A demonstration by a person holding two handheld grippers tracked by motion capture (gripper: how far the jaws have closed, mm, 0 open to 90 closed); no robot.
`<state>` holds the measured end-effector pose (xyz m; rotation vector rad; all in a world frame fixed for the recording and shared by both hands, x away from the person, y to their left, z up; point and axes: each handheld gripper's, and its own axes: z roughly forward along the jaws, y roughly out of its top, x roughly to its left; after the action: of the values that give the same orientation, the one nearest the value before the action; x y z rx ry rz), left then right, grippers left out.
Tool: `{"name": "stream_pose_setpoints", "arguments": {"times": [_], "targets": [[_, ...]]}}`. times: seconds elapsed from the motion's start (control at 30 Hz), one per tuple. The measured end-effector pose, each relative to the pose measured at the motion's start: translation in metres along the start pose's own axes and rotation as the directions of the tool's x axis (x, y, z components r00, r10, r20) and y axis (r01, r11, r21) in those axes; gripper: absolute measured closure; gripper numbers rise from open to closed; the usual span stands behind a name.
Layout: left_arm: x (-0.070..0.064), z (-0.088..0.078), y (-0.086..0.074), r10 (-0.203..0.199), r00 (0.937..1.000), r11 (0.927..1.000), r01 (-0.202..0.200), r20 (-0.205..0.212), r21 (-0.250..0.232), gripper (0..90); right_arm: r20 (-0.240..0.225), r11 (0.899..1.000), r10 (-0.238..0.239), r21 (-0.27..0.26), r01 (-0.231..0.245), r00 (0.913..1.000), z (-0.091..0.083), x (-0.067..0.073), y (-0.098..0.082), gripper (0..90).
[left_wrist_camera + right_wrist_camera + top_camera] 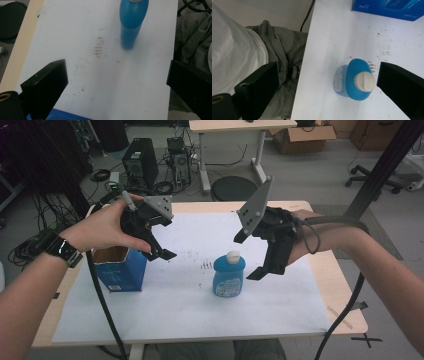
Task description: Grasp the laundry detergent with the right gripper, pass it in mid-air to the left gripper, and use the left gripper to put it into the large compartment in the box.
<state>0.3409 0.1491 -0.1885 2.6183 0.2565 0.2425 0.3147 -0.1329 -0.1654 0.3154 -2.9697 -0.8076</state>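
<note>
One "3.0" on blue box (392,7)

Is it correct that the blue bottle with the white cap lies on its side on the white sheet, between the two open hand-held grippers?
Not quite. The blue bottle stands upright, as the high view shows. The rest holds: its white cap is on, and it is between the open left hand-held gripper and right hand-held gripper.

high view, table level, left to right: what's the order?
Blue box → left gripper → blue bottle → right gripper. Both grippers are open and hold nothing; the bottle stands upright on the white sheet.
</note>
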Motion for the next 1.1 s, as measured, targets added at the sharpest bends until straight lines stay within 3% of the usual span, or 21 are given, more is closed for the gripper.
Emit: {"name": "stream_pose_setpoints", "arguments": {"times": [0.4,0.73,0.97,1.03,1.07,1.1], "targets": [[-0.002,-0.001,0.000,-0.004,1.0000,1.0000,0.004,-0.007,0.000,4.3,0.006,0.999,-0.008,-0.034,0.008,1.0000,-0.008,-0.001,-0.005,2.1],[-0.004,0.004,-0.001,-0.002,1.0000,1.0000,0.002,0.008,0.003,4.3,0.040,0.996,0.034,-0.080,-0.031,0.9986,-0.017,-0.010,-0.025,2.0],[-0.004,0.006,-0.002,-0.004,1.0000,1.0000,0.003,0.007,0.007,4.3,0.064,0.987,0.084,-0.146,-0.074,0.9944,-0.025,-0.021,-0.051,2.0],[-0.004,0.005,-0.002,-0.001,1.0000,1.0000,0.001,0.007,0.004,4.3,0.071,0.981,0.102,-0.172,-0.089,0.9923,-0.027,-0.023,-0.059,2.0],[-0.005,0.005,-0.002,-0.004,1.0000,1.0000,0.004,0.008,0.002,4.3,0.068,0.974,0.117,-0.205,-0.100,0.9908,-0.029,-0.025,-0.066,1.8],[-0.005,0.005,-0.003,-0.005,0.9999,1.0000,0.005,0.009,0.001,4.3,0.068,0.974,0.117,-0.205,-0.100,0.9908,-0.029,-0.025,-0.066,1.8]]}}
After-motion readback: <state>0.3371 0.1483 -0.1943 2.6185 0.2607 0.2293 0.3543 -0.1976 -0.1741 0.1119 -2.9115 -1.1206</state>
